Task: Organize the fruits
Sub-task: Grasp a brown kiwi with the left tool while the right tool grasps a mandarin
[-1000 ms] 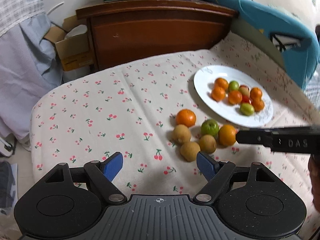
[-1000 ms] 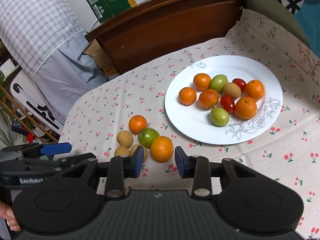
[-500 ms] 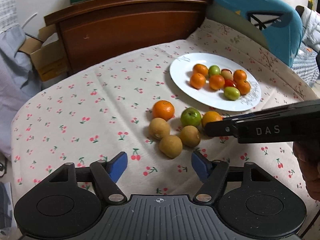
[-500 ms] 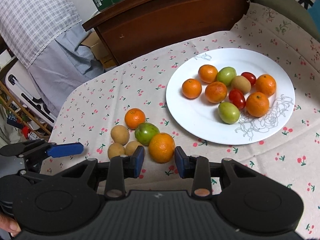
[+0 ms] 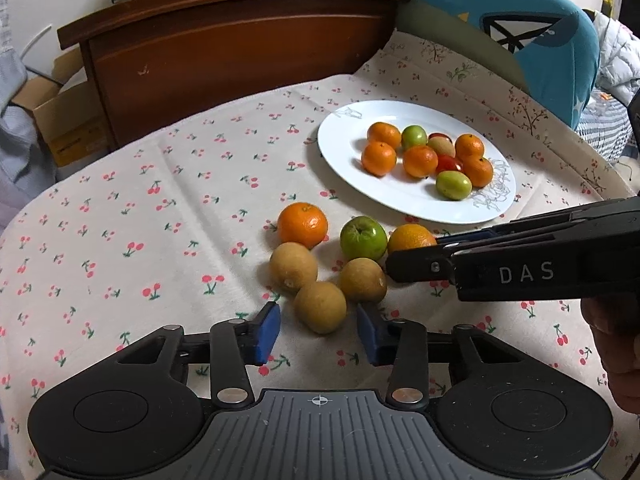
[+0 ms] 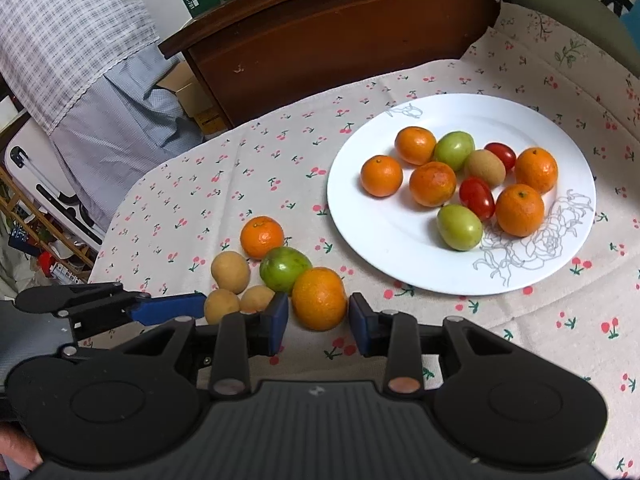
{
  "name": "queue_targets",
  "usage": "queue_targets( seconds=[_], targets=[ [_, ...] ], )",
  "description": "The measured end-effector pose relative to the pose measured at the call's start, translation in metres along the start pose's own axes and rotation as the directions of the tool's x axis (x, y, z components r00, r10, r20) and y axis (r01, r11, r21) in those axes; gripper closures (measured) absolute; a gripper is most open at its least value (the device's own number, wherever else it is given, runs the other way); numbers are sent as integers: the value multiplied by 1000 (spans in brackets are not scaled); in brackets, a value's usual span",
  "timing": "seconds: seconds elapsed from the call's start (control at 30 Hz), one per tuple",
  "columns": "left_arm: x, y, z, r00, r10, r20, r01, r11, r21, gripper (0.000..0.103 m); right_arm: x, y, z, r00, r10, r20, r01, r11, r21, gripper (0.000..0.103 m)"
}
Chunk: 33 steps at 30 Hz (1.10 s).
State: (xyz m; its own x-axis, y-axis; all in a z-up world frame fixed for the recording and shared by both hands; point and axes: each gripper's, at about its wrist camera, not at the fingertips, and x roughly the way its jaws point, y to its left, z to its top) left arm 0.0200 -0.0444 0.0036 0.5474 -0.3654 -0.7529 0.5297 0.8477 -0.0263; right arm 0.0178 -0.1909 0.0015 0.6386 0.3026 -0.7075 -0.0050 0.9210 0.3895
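**Both tools lined up on loose fruit, no grip yet**

Left wrist view: left tool [image 5: 318, 334] spread wide, blue pads either side of the nearest brown fruit [image 5: 320, 307], not touching it. Two more brown fruits [image 5: 293, 267] [image 5: 363, 280] sit just behind, all three bunched close or touching. Beyond them a loose orange [image 5: 303, 225] and a green fruit [image 5: 363, 238]. Right tool comes in from the right edge, its tips at a second orange [image 5: 410, 237], partly hidden behind the black fingers. White plate [image 5: 348, 152] sits further back on the cherry-print cloth [image 5: 160, 200], already carrying a pile of small oranges, green fruits and red tomatoes.

Right wrist view: right tool [image 6: 318, 322] spread, pads flanking the near orange [image 6: 319, 298], small gaps both sides, nothing pinched. Green fruit [image 6: 285, 269] touches that orange on its left. Plate [image 6: 360, 208] near, up and right.

Step, as judged: pre-grasp on both sides; six fruits left off the plate. Next calls for closing on the orange without knocking the green neighbour, lift, carry to a bare patch of plate. Left tool needs to push forward a bit so pads reach the fruit's widest part; neighbours may roll.
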Motion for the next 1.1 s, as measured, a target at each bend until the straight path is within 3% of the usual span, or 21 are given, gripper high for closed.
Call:
queue_targets(
  seconds=[0.23,0.73,1.1],
  targets=[
    [0,0,0,1000,-23,17,23,1000,-4,78,0,-2,1,1000,-1,6,1,1000,13,73],
    [-19,3,3,999,-17,38,19,998,-54,78,-12,-1,3,999,28,24,-28,999,26,74],
    [-37,4,16,995,-16,102,26,995,-95,78,-33,-1,17,994,48,97,-51,998,35,74]
  ],
)
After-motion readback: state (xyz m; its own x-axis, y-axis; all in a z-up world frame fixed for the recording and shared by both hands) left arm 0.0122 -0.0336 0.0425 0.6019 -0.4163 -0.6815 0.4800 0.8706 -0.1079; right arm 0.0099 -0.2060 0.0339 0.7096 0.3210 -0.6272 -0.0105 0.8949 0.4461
